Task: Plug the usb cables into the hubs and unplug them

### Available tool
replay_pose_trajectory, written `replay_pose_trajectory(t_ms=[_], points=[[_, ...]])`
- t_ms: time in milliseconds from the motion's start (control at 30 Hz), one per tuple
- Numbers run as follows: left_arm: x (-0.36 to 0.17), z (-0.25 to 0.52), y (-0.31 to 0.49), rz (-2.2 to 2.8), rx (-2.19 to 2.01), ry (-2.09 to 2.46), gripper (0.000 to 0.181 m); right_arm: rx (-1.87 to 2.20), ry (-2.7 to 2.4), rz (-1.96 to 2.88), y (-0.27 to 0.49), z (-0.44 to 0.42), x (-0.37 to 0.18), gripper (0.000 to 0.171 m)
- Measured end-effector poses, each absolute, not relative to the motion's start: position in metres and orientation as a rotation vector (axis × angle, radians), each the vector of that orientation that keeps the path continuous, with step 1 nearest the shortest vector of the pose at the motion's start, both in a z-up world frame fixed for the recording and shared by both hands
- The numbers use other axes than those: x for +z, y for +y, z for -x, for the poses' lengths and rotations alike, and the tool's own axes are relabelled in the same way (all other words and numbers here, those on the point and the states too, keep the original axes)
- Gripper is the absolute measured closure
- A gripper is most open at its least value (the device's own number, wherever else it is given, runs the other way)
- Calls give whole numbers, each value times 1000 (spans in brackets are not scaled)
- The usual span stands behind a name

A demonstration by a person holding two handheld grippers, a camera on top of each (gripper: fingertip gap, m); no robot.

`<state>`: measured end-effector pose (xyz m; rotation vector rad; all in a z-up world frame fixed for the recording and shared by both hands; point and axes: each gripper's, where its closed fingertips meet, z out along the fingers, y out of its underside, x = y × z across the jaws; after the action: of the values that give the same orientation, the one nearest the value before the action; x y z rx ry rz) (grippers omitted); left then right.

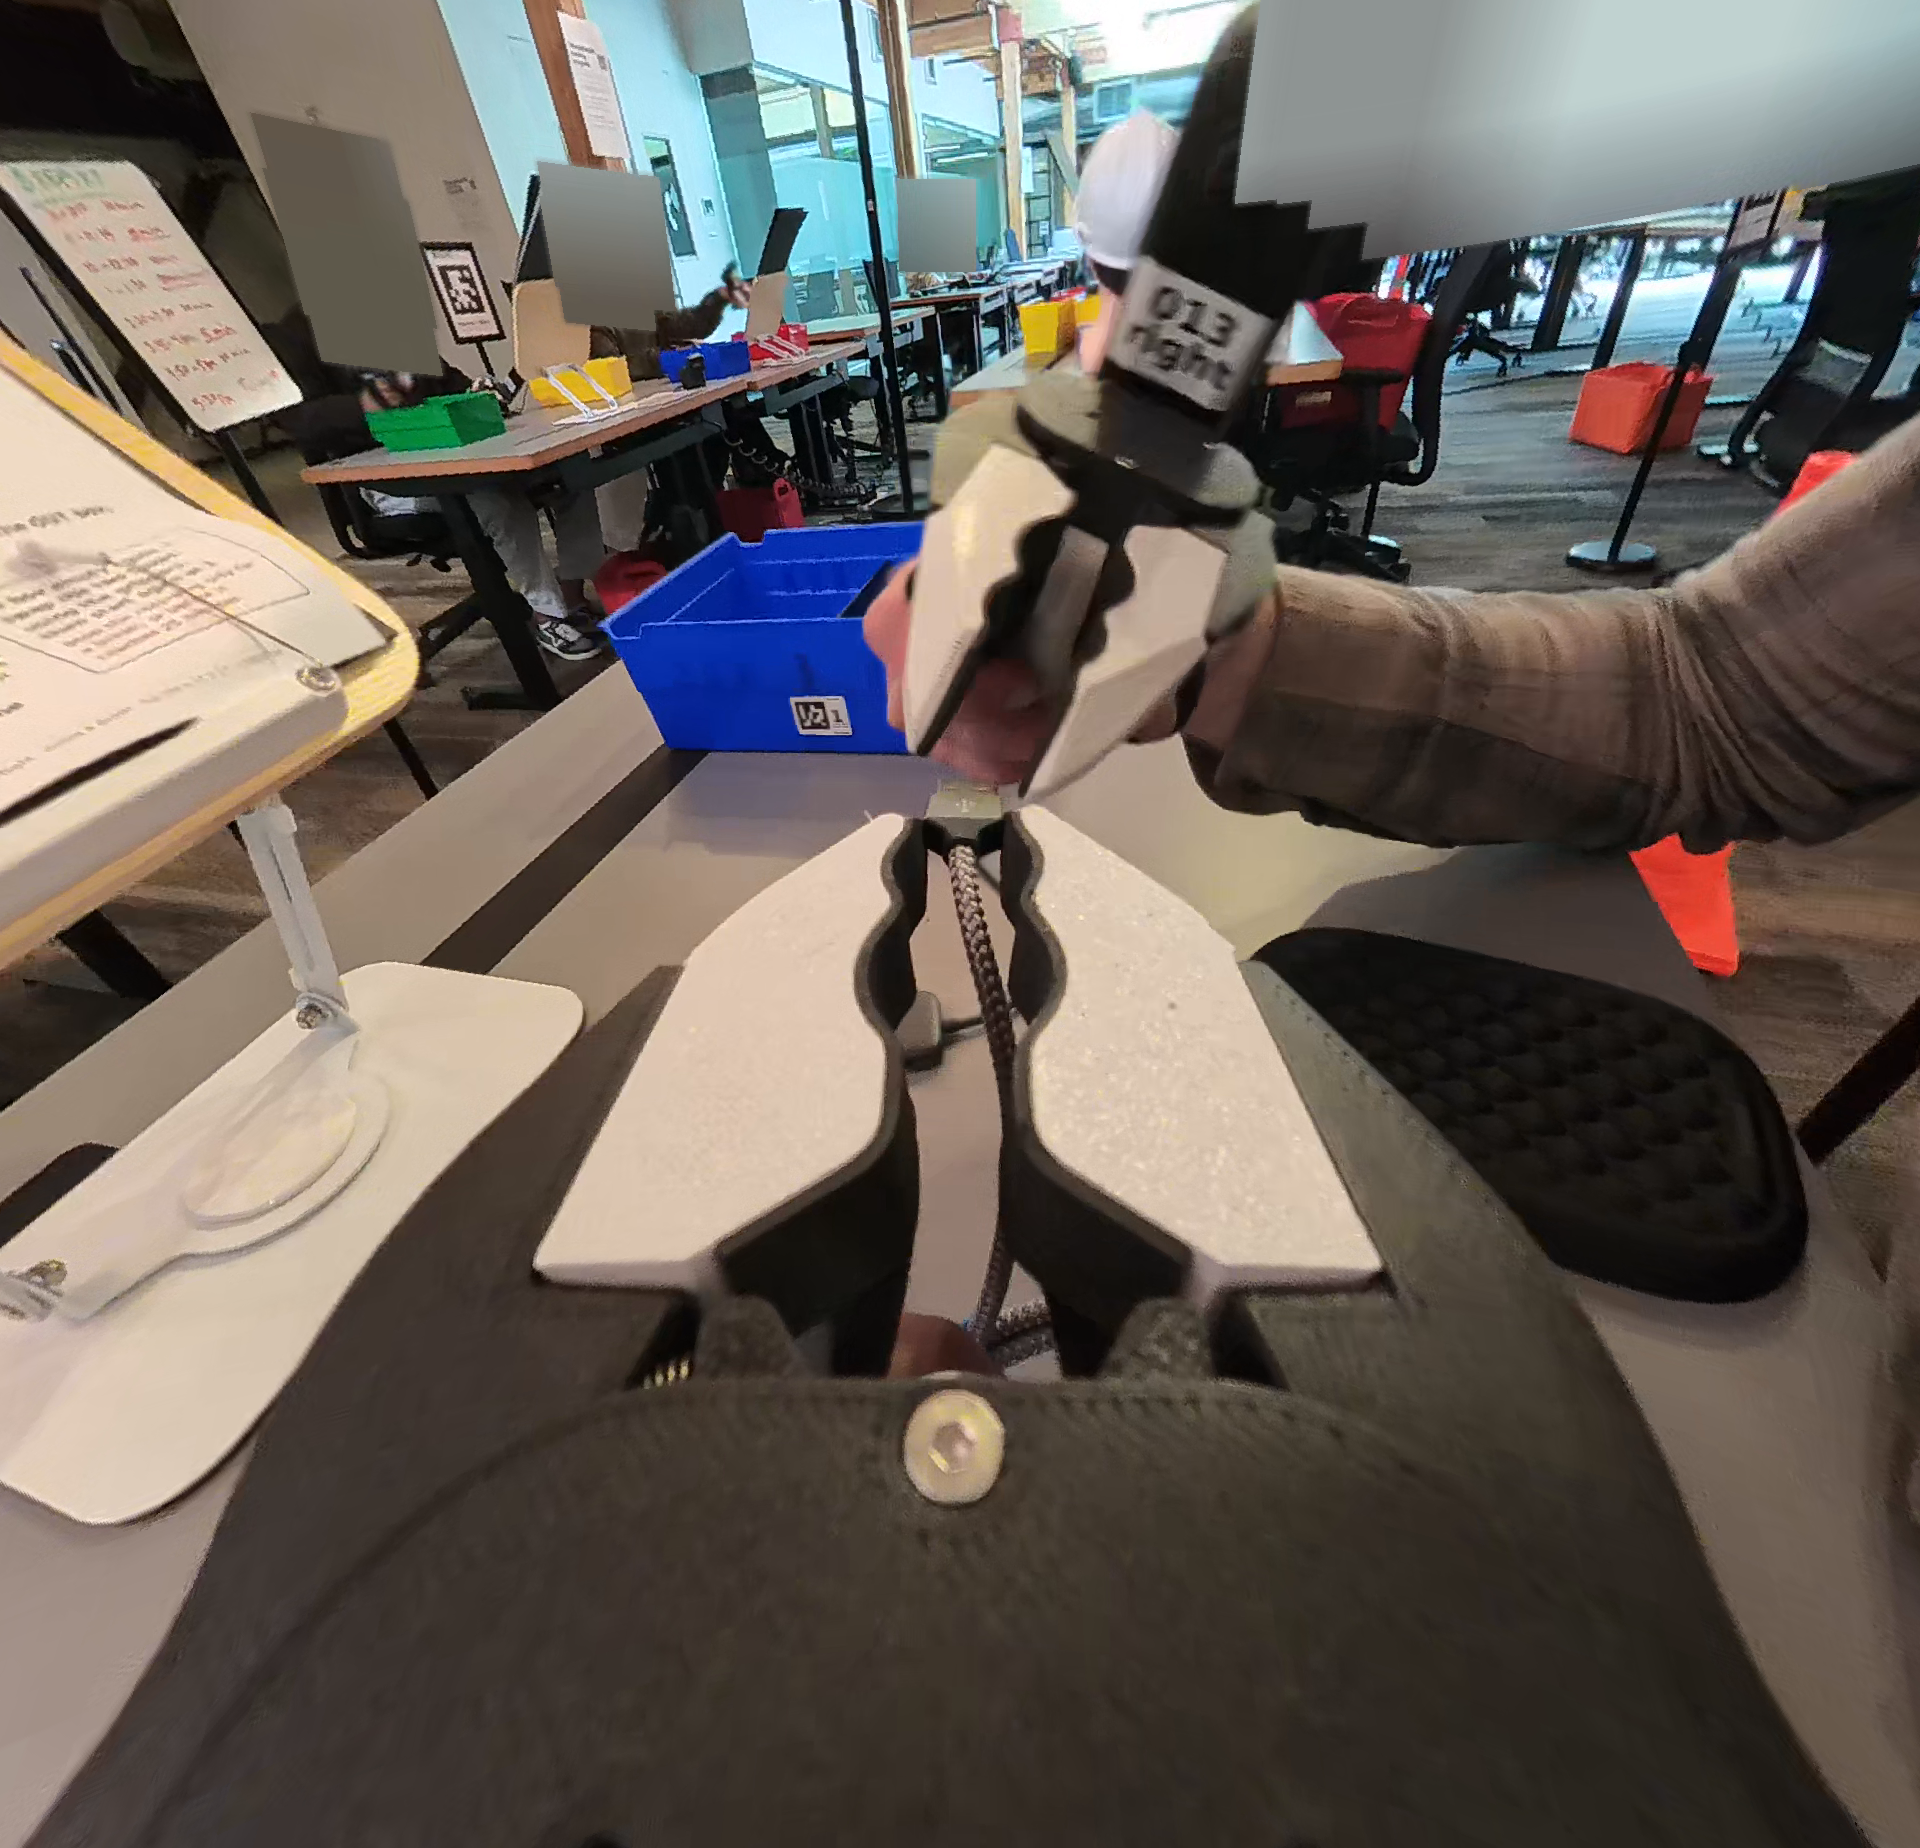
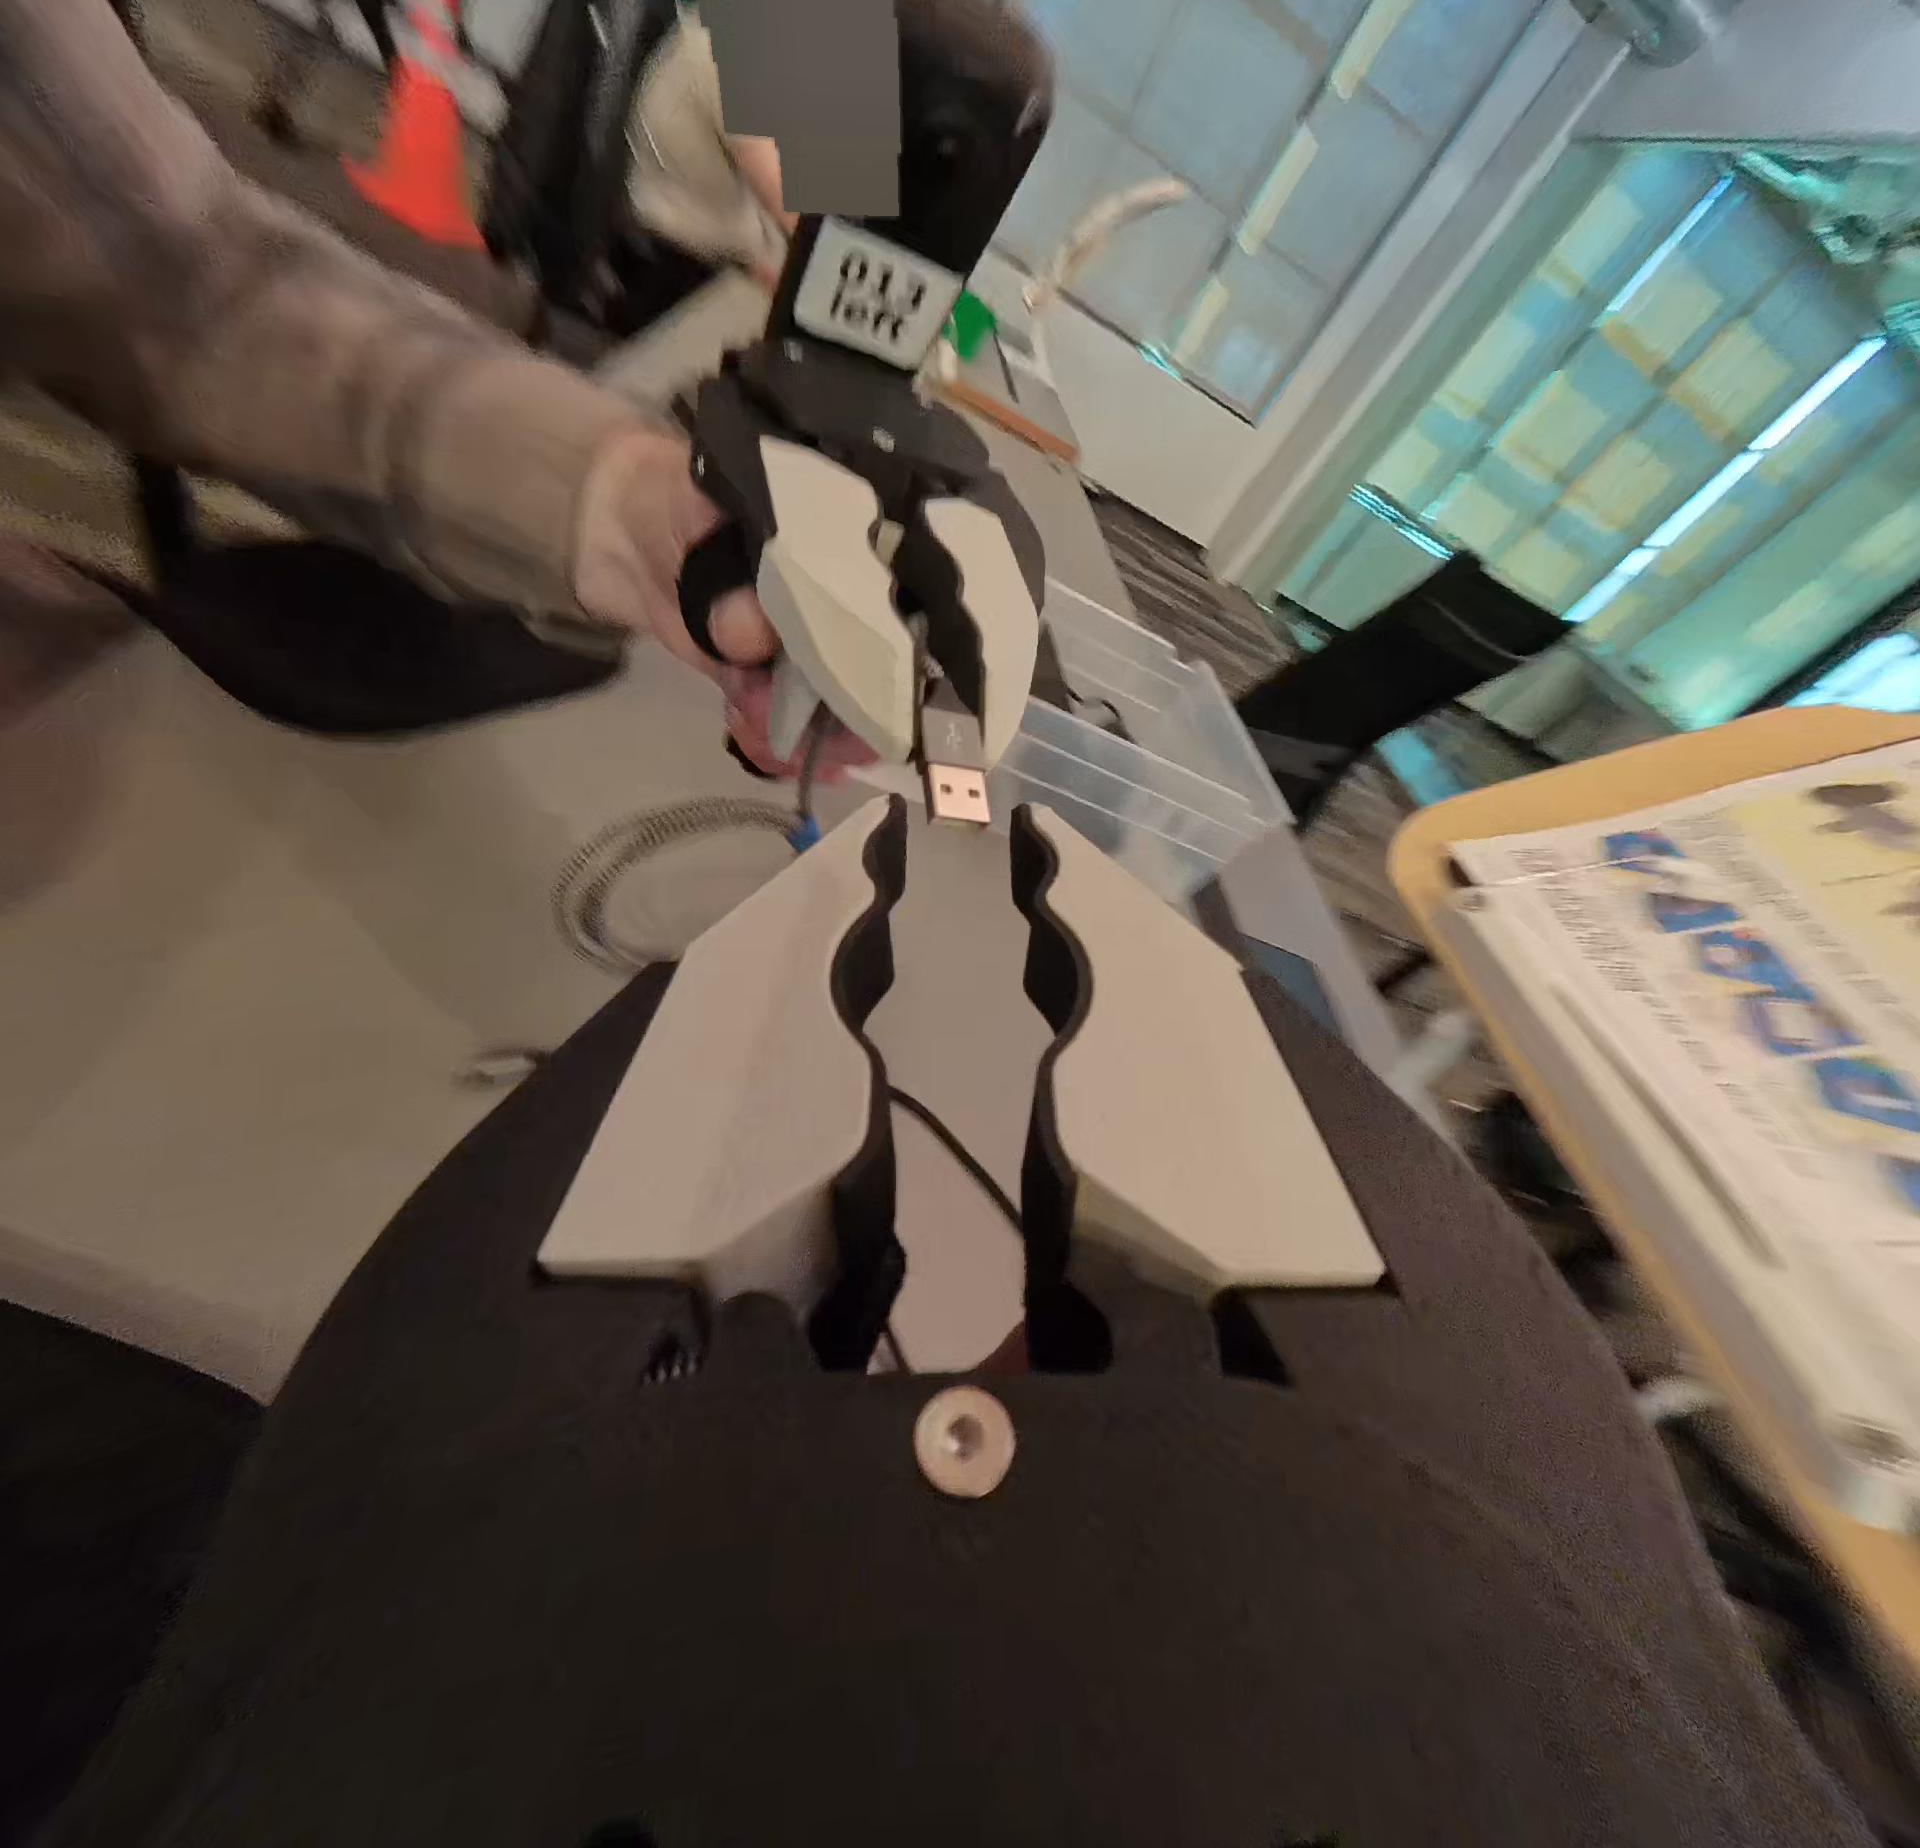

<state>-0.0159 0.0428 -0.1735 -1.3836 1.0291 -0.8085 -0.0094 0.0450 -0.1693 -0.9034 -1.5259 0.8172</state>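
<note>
My left gripper [image 1: 961,832] is shut on the plug end of a braided USB cable [image 1: 982,967], which runs back between its fingers. In the right wrist view the left gripper [image 2: 951,728] holds the silver USB plug [image 2: 958,792] pointing at my right gripper [image 2: 951,822]. The right gripper is open and empty, with the plug tip just at the gap between its fingertips. In the left wrist view the right gripper [image 1: 977,770] faces mine, tip to tip, above the grey table [image 1: 790,811]. No hub is clearly seen.
A blue bin [image 1: 748,645] stands at the table's far edge. A white stand [image 1: 312,1123] with a sheet board is on the left. A small black piece [image 1: 925,1035] and a thin black cable [image 2: 956,1154] lie on the table. There is also a coiled grey cable [image 2: 623,863] and a clear bin [image 2: 1143,749].
</note>
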Motion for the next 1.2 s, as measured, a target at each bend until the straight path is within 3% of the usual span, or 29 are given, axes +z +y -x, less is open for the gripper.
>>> replay_pose_trajectory(t_ms=[267, 367, 1200], points=[[-169, 11, 54, 1465, -919, 890, 168, -154, -1531, 672, 65, 19, -175, 153], [-168, 8, 56, 1472, -907, 873, 168, -289, -1443, 631, 72, 20, -166, 169], [-149, 1, 58, 1397, -937, 765, 168, -257, -1342, 652, 74, 16, -149, 170]])
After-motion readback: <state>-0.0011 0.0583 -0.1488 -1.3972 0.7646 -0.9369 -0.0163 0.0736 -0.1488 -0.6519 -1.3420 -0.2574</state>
